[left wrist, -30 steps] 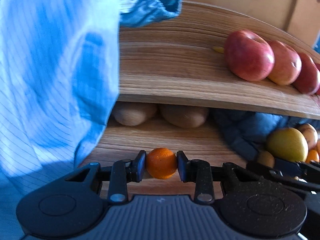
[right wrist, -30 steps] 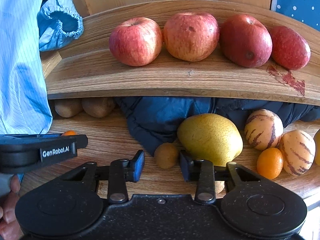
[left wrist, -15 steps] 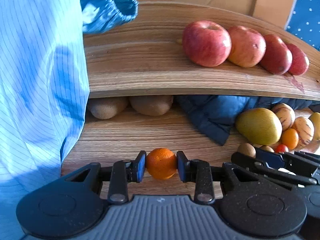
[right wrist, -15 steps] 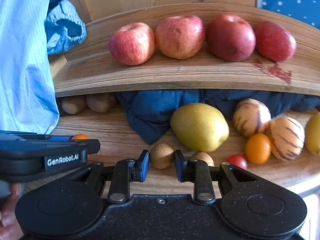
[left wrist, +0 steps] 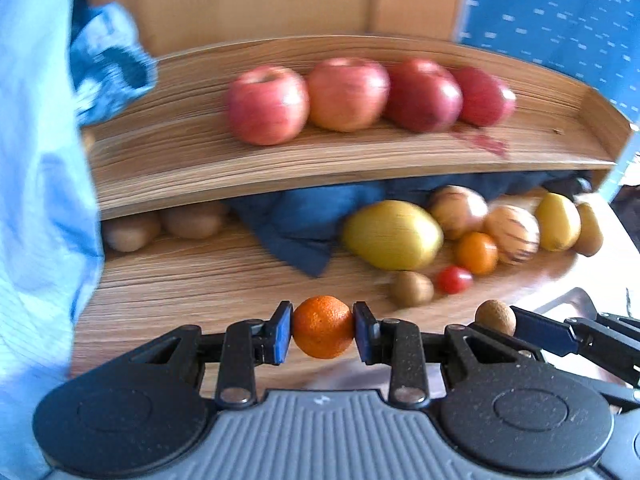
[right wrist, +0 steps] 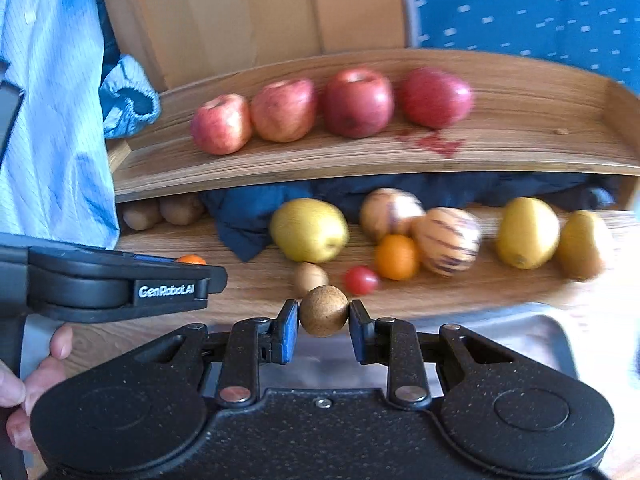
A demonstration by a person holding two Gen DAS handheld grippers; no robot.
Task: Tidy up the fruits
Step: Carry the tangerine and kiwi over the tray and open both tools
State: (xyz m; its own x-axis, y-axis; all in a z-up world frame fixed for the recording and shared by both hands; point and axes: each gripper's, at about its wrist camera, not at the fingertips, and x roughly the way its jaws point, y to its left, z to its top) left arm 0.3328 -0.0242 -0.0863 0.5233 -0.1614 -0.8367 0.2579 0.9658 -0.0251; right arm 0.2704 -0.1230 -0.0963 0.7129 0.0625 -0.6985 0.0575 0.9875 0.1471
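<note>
Gripping a small orange mandarin (left wrist: 323, 327) between its two blue pads, the left gripper (left wrist: 323, 332) is closed to the fruit's width, both pads touching its sides. To its right, the right gripper (right wrist: 323, 316) is clamped the same way on a small round brown fruit (right wrist: 323, 310), speckled and tan, which also shows in the left wrist view just right of the left gripper.

Ahead of both grippers lies the wooden lower shelf (left wrist: 192, 280). Just beyond the right gripper sit another small brown fruit (right wrist: 310, 277) and a red cherry tomato (right wrist: 361, 280), near each other. Further ahead is a large yellow-green fruit (right wrist: 308, 230), with a second mandarin (right wrist: 396, 257) to its right touching two striped pepino melons (right wrist: 448, 240). Two yellow fruits (right wrist: 527, 232) lie far right. A dark blue cloth (right wrist: 248, 216) is bunched at the back, and two kiwis (right wrist: 164, 212) sit under the upper shelf, ahead and left.

On the upper shelf (right wrist: 520, 152), four red apples (right wrist: 356, 102) stand in a row, touching, with a red stain (right wrist: 434, 142) in front of the rightmost. A light blue striped sleeve (left wrist: 36, 184) fills the left, and fingers (right wrist: 60, 342) show at the left gripper's handle. A metal tray (right wrist: 536, 334) lies below the right gripper.
</note>
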